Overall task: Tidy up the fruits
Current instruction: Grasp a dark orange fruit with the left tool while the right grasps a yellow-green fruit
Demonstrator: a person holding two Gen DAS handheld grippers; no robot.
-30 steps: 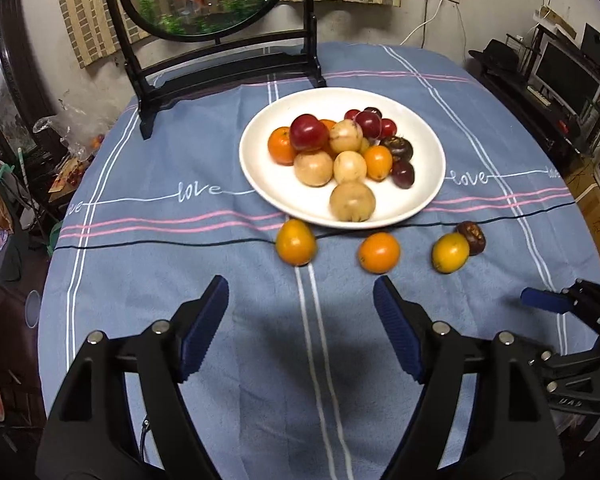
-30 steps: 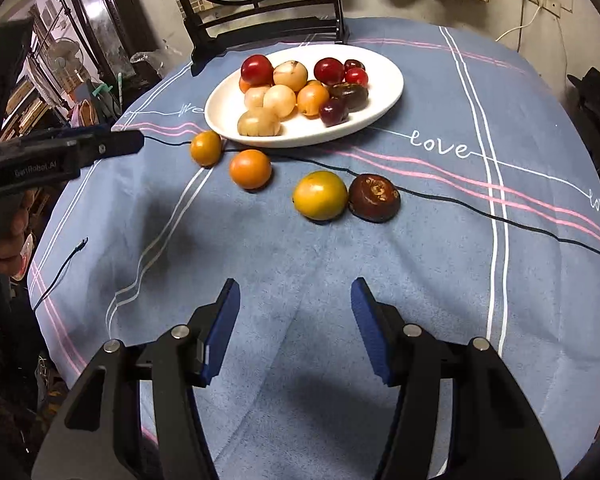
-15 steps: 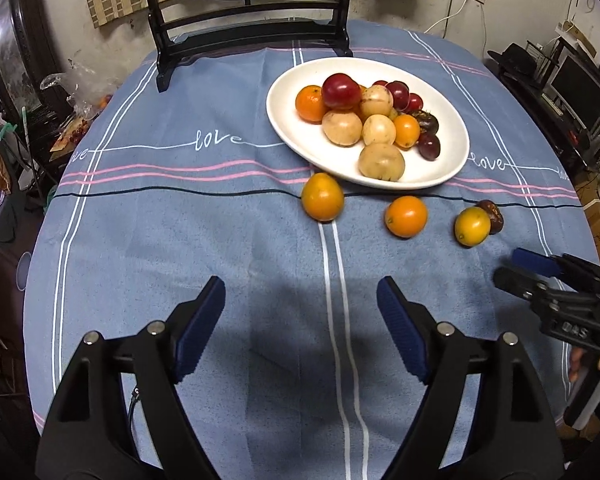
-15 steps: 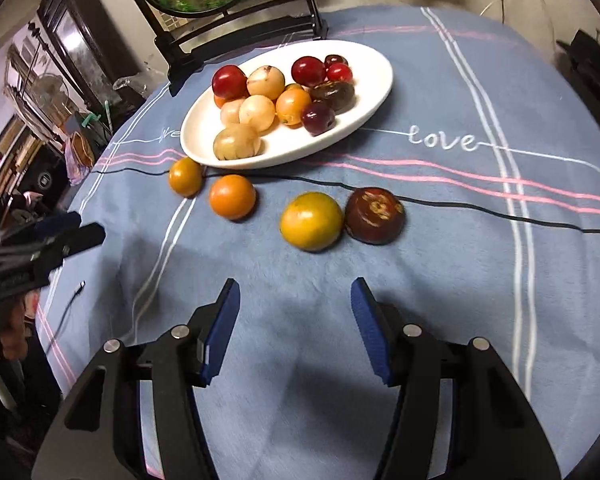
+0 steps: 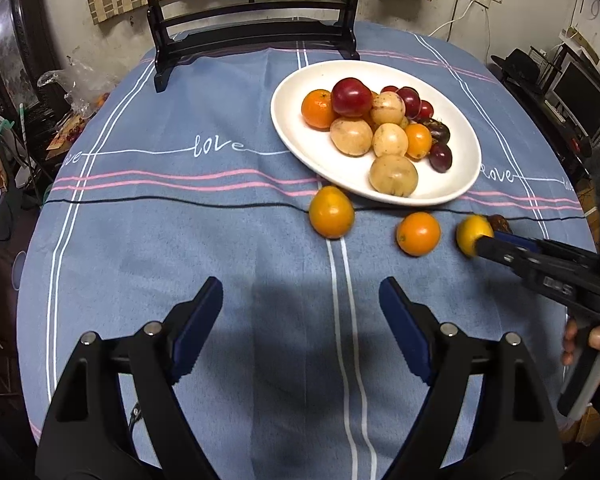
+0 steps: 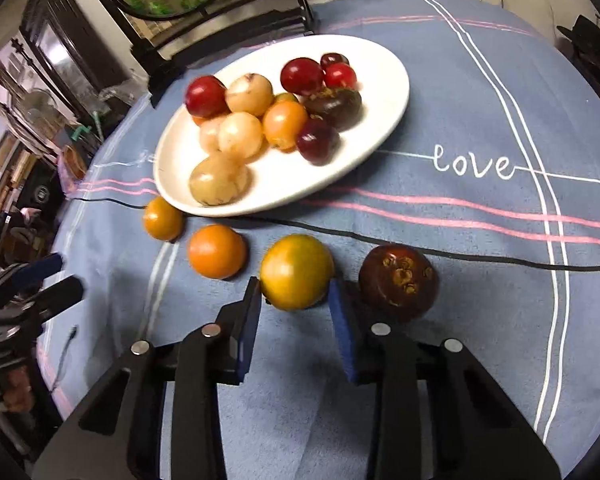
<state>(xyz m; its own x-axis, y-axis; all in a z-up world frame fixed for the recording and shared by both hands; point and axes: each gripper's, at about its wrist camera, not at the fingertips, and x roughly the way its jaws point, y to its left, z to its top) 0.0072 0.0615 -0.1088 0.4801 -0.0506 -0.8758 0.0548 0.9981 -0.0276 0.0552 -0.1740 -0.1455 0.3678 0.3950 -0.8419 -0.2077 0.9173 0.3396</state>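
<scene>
A white plate (image 5: 300,148) (image 6: 380,120) holds several red, tan, orange and dark fruits. In front of it on the blue cloth lie two oranges (image 5: 331,212) (image 5: 418,233), a yellow-green citrus (image 6: 296,272) (image 5: 470,232) and a dark mangosteen (image 6: 398,282). My right gripper (image 6: 296,300) is open, its fingertips on either side of the near half of the citrus. It shows in the left wrist view (image 5: 496,246) reaching to the citrus. My left gripper (image 5: 300,312) is open and empty above bare cloth, short of the oranges.
A black stand with a round painted panel (image 5: 252,20) is at the table's far edge behind the plate. Cluttered furniture and bags surround the round table. The left gripper shows at the left edge of the right wrist view (image 6: 36,288).
My right gripper has moved forward and down to the citrus, its fingers now flanking it. My left gripper has moved a little closer to the fruit and stays open.
</scene>
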